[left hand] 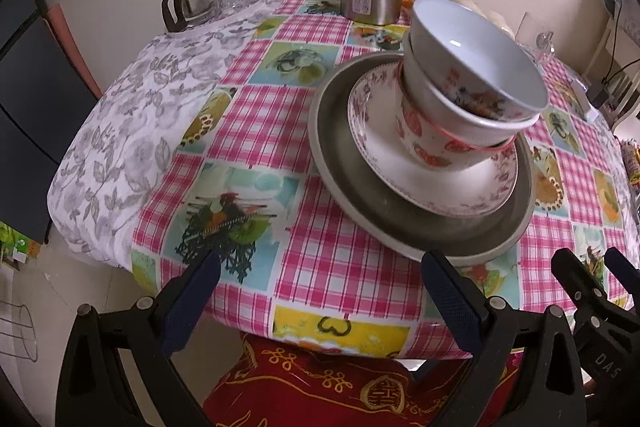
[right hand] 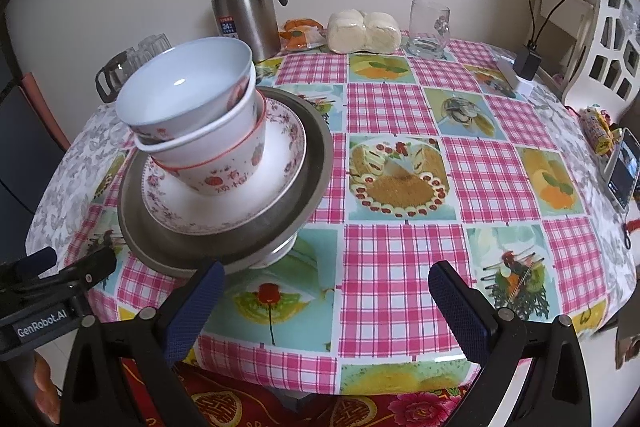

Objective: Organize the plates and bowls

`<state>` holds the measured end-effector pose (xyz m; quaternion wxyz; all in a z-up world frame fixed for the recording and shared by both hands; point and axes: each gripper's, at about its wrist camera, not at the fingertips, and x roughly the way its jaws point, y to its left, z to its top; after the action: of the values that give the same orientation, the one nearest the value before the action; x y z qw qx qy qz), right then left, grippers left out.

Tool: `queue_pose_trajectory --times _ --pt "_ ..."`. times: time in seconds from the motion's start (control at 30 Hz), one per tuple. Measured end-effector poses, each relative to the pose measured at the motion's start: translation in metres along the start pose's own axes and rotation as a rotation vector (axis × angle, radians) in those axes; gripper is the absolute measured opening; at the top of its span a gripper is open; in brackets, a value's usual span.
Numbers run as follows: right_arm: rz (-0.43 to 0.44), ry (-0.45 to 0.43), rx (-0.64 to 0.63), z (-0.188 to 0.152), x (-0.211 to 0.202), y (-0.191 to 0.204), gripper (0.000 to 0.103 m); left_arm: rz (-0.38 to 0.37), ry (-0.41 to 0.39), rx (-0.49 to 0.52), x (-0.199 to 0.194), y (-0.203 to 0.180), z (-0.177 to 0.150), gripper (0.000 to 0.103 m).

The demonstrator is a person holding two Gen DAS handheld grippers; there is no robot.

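Both open jaws flank the stacked bowls (left hand: 460,95) and plates (left hand: 432,183).

I find a home dining area: desk under a checked food-print tablecloth (right hand: 384,155), steel thermos jug (right hand: 244,7), stacked bowls (right hand: 192,115), wrapped buns (right hand: 362,31), drinking glass (right hand: 428,27).

Steel thermos jug (right hand: 245,7), bagged buns (right hand: 363,31), glass mug (right hand: 429,29) along table's far edge; phone (right hand: 622,169) at right.
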<state>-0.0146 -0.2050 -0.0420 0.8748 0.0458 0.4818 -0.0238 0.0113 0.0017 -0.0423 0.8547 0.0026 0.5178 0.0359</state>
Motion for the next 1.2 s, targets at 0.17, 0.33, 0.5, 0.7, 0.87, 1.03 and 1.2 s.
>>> queue_pose_trajectory --times 0.17,0.33,0.5,0.7,0.87,1.03,1.2 --pt "-0.003 0.007 0.008 -0.0045 0.0004 -0.0033 0.103 0.004 0.016 -0.001 0.0018 0.0006 -0.0043 0.1" --pt "-0.003 0.011 0.013 -0.0066 0.0 -0.0047 0.103 0.005 0.026 -0.006 0.0029 0.0022 -0.0068 0.1" --pt "-0.003 0.012 0.016 -0.008 -0.0011 -0.0051 0.103 0.006 0.032 -0.007 0.0031 0.0024 -0.0084 0.1" --pt "-0.003 0.012 0.017 -0.0083 -0.0012 -0.0052 0.103 0.007 0.038 -0.006 0.0041 0.0016 -0.0092 0.1" --pt "-0.003 0.013 0.017 -0.0083 -0.0012 -0.0054 0.103 0.006 0.043 -0.008 0.0056 0.0024 -0.0089 0.1" --pt "-0.003 0.011 0.016 -0.0082 -0.0011 -0.0059 0.103 0.006 0.046 -0.004 0.0065 0.0013 -0.008 0.1" --pt "-0.003 0.012 0.016 -0.0075 -0.0009 -0.0059 0.103 0.008 0.053 -0.005 0.0081 0.0013 -0.0075 0.1"
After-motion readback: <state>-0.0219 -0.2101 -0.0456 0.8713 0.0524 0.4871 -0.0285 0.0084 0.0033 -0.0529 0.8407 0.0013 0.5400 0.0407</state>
